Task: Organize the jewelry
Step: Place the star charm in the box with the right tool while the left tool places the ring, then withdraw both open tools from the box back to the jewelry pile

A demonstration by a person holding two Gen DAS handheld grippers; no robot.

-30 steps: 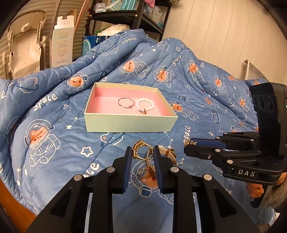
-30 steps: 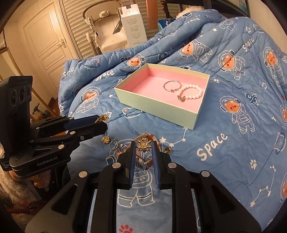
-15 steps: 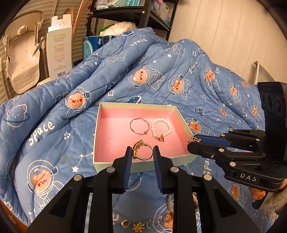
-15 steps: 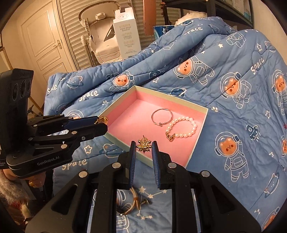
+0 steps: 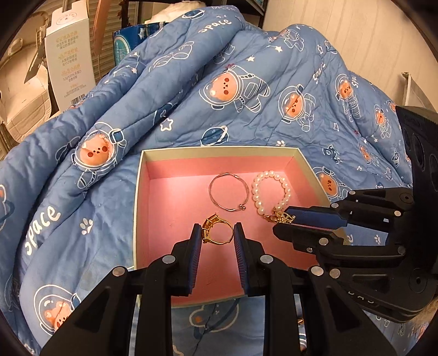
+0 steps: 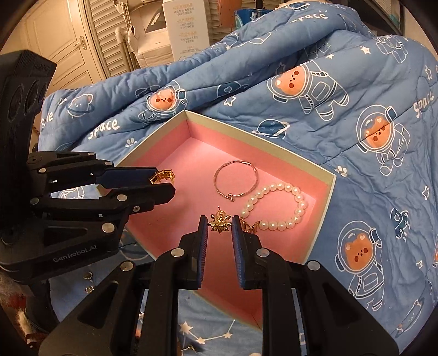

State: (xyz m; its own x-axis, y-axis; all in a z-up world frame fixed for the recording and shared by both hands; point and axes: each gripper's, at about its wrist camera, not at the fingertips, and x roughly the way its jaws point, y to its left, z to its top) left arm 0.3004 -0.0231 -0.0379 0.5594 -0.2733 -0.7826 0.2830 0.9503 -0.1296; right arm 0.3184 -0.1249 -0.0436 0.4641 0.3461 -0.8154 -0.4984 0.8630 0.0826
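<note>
Blue quilt (image 5: 169,115) with astronaut-bear print covers your work surface, bunched high behind pink-lined box (image 5: 164,197). Your left gripper (image 5: 216,235) pinches gold ring (image 5: 216,232) over box; right gripper (image 6: 219,227) pinches gold charm (image 6: 219,223) over box. Thin bangle (image 5: 228,191) and pearl bracelet (image 5: 271,191) lie inside. White carton (image 5: 68,54), louvred doors (image 6: 109,35) behind.

Blue astronaut-bear quilt (image 5: 191,115) over bed; cream panelled door (image 6: 63,52); louvred doors (image 6: 109,35); dark shelving (image 5: 246,8).
</note>
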